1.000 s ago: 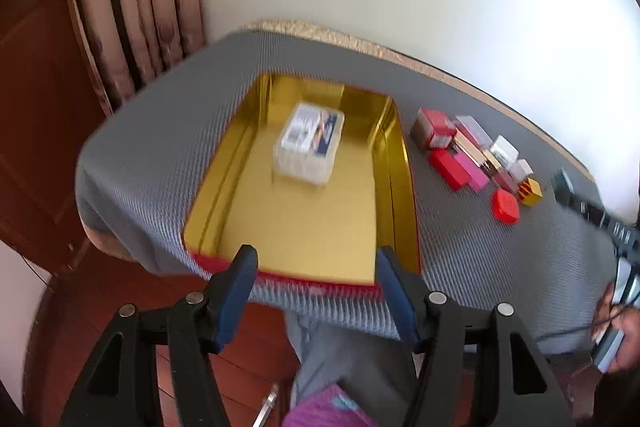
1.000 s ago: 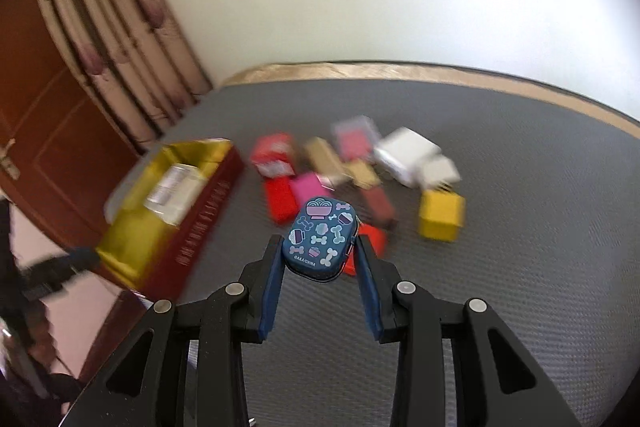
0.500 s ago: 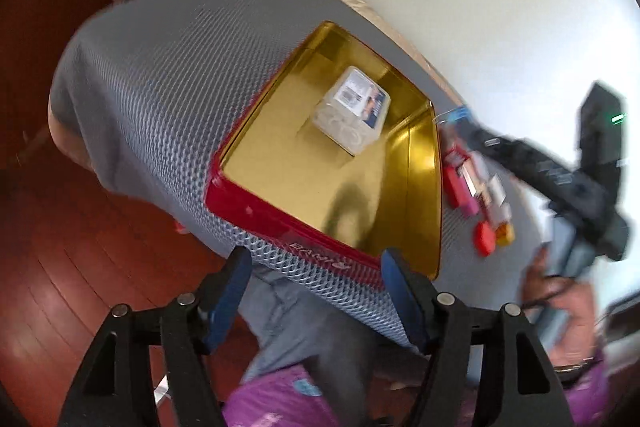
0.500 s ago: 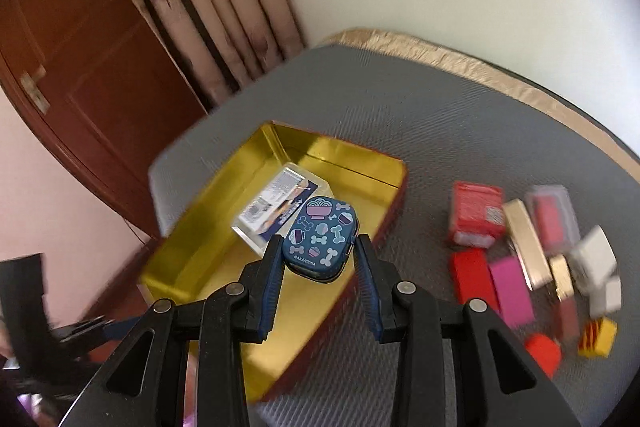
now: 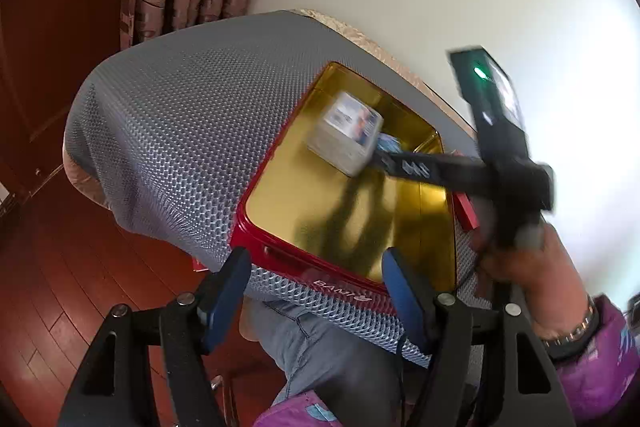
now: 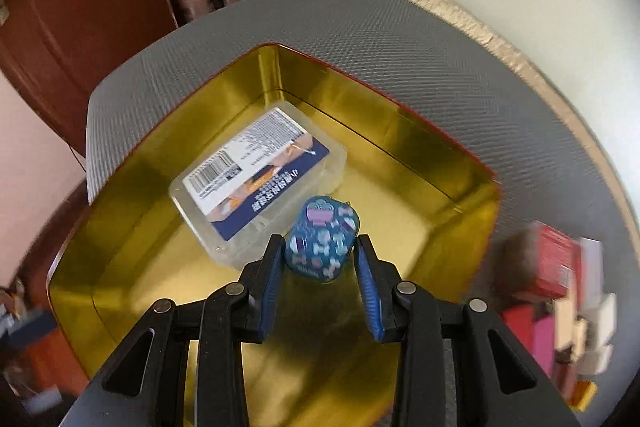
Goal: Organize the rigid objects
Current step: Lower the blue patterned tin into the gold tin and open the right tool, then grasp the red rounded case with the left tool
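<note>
A gold-lined red tin tray sits on the grey mat, also in the left wrist view. A clear plastic box with a printed label lies inside it, also in the left wrist view. My right gripper is over the tray, its jaws spread a little wider than the small blue patterned case, which sits tilted between them, blurred. My left gripper is open and empty at the tray's near edge, off the table.
Several small red, pink, white and yellow boxes lie on the grey mat right of the tray. In the left wrist view the right gripper's body and the hand reach over the tray. Curtain and wooden door stand behind.
My right gripper carried the blue case from the pile of boxes to over the tray and its jaws have widened around the case. My left gripper swung lower and closer to the tray's edge.
</note>
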A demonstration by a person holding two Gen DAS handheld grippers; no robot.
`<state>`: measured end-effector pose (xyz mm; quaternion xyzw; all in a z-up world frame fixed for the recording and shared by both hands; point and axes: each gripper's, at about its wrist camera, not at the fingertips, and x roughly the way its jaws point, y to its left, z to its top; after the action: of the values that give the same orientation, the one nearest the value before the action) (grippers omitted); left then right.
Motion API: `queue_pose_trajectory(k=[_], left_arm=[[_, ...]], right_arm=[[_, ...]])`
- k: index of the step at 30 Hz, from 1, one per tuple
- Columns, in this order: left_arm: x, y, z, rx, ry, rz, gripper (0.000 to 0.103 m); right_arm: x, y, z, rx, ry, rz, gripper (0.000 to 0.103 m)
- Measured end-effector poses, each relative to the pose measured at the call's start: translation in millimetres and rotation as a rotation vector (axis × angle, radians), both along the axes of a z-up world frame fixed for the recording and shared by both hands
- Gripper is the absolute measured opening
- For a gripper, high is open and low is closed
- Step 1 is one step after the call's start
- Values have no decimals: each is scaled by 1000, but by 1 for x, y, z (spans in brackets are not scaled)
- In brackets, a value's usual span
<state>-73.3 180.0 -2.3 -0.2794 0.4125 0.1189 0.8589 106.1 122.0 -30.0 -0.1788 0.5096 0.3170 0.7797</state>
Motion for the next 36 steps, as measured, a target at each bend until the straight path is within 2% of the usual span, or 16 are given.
queue_pose_trajectory(k=[2, 4, 5, 6, 9, 11, 12, 15, 17, 19, 20, 24, 27, 30, 34, 36], left_arm=[[-1, 4, -3, -14, -4, 14, 70], [-7, 9, -4, -23, -32, 33, 70], [-9, 10, -3, -37, -52, 36, 70], [-9, 11, -2, -43, -64, 31, 70], [-9, 6, 3, -60, -112, 1, 70], [-9, -2, 6, -95, -136, -41, 70], [-9, -6, 8, -97, -135, -58, 70], [-9, -36, 22, 2, -164, -137, 70], [-10, -62, 32, 106, -173, -181, 70], [-6, -85, 34, 159, -167, -237, 70], [-4, -94, 33, 173, -156, -264, 70], [21, -132, 31, 130, -116, -395, 70], [54, -157, 33, 28, -101, -499, 70], [97, -187, 26, -35, -46, -559, 70], [152, -234, 13, -24, 31, -638, 70], [167, -254, 8, 26, 64, -667, 70]], right_arm=[[9, 8, -2, 28, -7, -18, 35], [14, 7, 3, 90, -12, -32, 51], [15, 1, 9, 120, -32, -55, 72], [12, -10, 18, 167, -55, -79, 86], [-6, -54, 49, 351, -114, -83, 89], [-24, -85, 65, 379, -200, -95, 92], [-37, -109, 72, 376, -270, -120, 101], [-63, -179, 72, 299, -431, -245, 103], [-69, -226, 60, 206, -477, -323, 103], [-70, -274, 42, 79, -496, -398, 102], [-69, -302, 31, 9, -495, -446, 102], [-68, -372, 4, -77, -463, -550, 102], [-67, -406, -10, -30, -385, -615, 102], [-67, -423, -4, 69, -378, -666, 102], [-73, -430, -3, 132, -359, -686, 102], [-74, -435, -3, 169, -359, -695, 103]])
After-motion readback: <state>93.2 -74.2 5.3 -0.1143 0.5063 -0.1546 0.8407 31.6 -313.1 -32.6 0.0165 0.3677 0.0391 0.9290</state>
